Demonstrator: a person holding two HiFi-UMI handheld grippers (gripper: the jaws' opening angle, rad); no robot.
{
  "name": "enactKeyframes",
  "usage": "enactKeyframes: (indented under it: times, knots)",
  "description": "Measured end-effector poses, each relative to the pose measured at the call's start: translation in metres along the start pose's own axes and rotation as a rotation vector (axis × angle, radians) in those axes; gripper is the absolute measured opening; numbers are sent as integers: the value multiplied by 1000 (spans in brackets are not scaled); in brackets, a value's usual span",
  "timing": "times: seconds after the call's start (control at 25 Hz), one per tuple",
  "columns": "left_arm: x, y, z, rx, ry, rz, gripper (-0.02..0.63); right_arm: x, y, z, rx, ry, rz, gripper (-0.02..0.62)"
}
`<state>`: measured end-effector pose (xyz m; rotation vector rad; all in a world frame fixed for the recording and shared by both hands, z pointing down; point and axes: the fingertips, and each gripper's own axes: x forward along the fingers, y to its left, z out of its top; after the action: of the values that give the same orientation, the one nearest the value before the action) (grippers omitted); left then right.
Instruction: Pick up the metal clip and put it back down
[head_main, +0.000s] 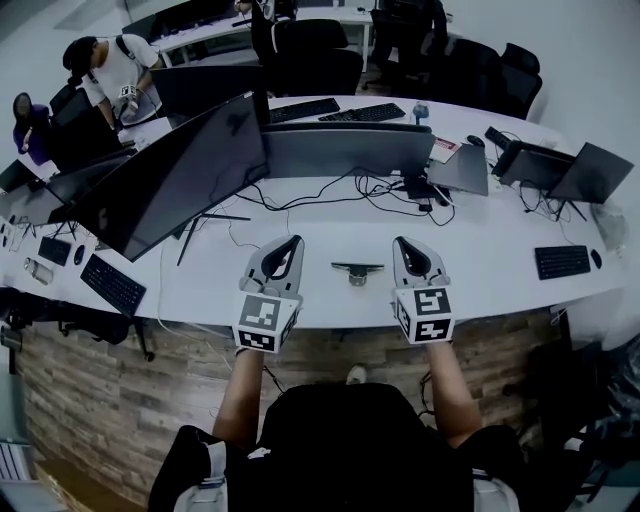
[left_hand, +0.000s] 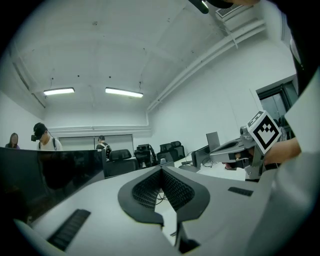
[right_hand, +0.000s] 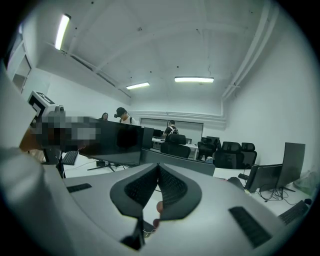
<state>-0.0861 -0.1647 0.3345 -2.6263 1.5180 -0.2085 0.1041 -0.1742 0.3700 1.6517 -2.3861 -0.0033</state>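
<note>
Metal clip (head_main: 357, 270) lying on white desk (head_main: 480, 245), midway between the two claws, touching neither; left claw (head_main: 294, 244) closed on nothing. Right claw (head_main: 404, 244) likewise closed, empty.

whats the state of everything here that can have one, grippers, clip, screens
left gripper: jaws shut, empty
right gripper: jaws shut, empty
small grey metal clip: resting on the white desk between the two grippers, touched by neither
large black monitor: screen dark
dark laptop at the far right: lid open, screen dark
</note>
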Motion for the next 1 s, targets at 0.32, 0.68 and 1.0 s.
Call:
enactKeyframes:
  times: [0.32,0.68,1.0]
  knots:
    - [-3,-9,11,11,-20,-6,12,-10,0,8,-2,-26,-4,25]
    - [-6,-15,15,8,-30,4,12,-14,3,17,-11,-51,1,23]
    - [-5,-20,20,12,-39,5,12,-18,-2,17,-11,-55,-2,24]
